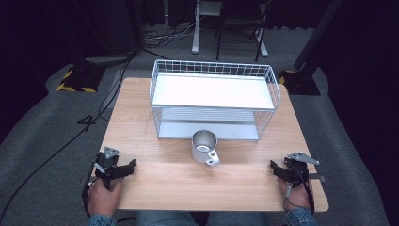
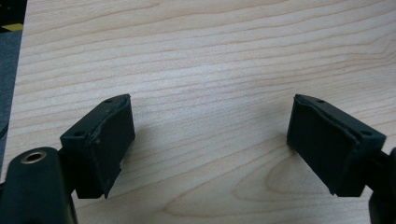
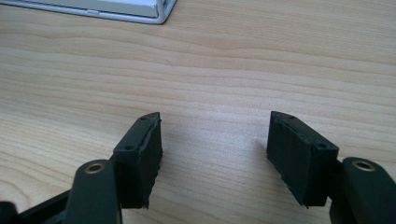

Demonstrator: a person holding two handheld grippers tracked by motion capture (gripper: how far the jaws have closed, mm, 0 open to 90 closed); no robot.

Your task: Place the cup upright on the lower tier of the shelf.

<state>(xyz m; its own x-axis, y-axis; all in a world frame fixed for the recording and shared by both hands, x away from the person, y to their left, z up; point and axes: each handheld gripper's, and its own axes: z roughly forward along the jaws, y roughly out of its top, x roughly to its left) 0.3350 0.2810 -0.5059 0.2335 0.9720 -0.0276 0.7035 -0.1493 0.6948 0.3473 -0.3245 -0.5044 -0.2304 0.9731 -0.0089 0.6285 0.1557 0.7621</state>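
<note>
Left gripper (image 2: 210, 140) jaws wide, empty, resting low on bare tabletop (image 2: 210, 56) at the near-left corner. Right gripper (image 3: 215, 154) same: wide, empty, near-right. Metal mug (image 1: 205, 147) stands upright mid-tabletop between them, well apart from both, just in front of the wire rack (image 1: 214, 99), handle pointing toward the near-right. Likely next step: reach for the mug. Best from the right, jaws across the rim or handle, staying low and square. Open room on both sides of the mug; the rack's front edge is close behind it, so don't overshoot. Tabletop edges are close to both hands.
</note>
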